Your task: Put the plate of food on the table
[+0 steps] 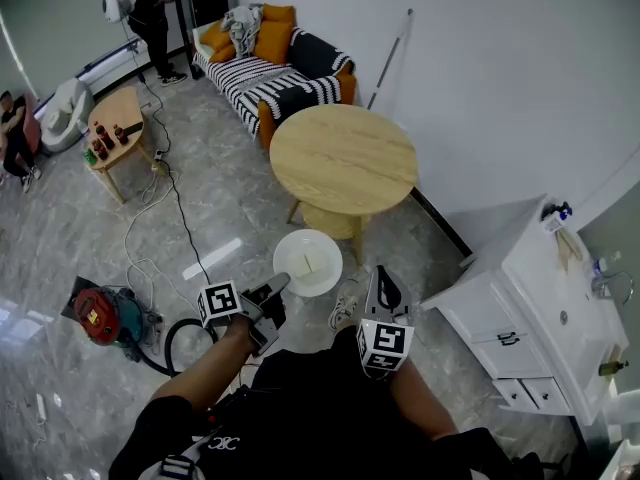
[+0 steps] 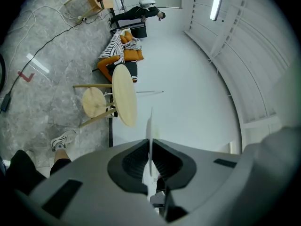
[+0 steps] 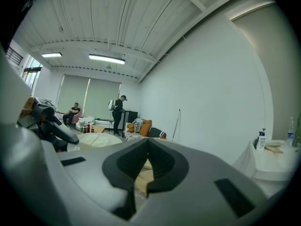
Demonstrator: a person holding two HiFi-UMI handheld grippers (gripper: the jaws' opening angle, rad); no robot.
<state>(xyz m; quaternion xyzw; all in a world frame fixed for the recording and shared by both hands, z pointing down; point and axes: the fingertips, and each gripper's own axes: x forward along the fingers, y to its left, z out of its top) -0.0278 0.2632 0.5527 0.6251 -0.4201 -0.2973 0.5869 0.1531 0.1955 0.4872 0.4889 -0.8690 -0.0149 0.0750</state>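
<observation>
While left gripper [image 1: 274,289] pinches white plate [image 1: 325,251] rim, right gripper [image 1: 383,276] closed, empty, square markers [image 1: 219,302] on both, round table [image 1: 343,158] ahead

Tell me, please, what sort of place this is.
It looks like a living room, perhaps a staged one: a striped sofa with orange cushions, a round wooden table and a white drawer cabinet stand on a tiled floor, with cables trailing across it.

Home-style living room staged in a bare industrial hall: black-and-white striped fabric sofa [image 1: 270,80] with orange cushions, round light-wood table [image 1: 343,158], white wooden drawer cabinet [image 1: 520,313], grey marble-look tile floor [image 1: 225,183], fluorescent strip lights [image 3: 106,59] on ribbed white ceiling [image 3: 117,22].
</observation>
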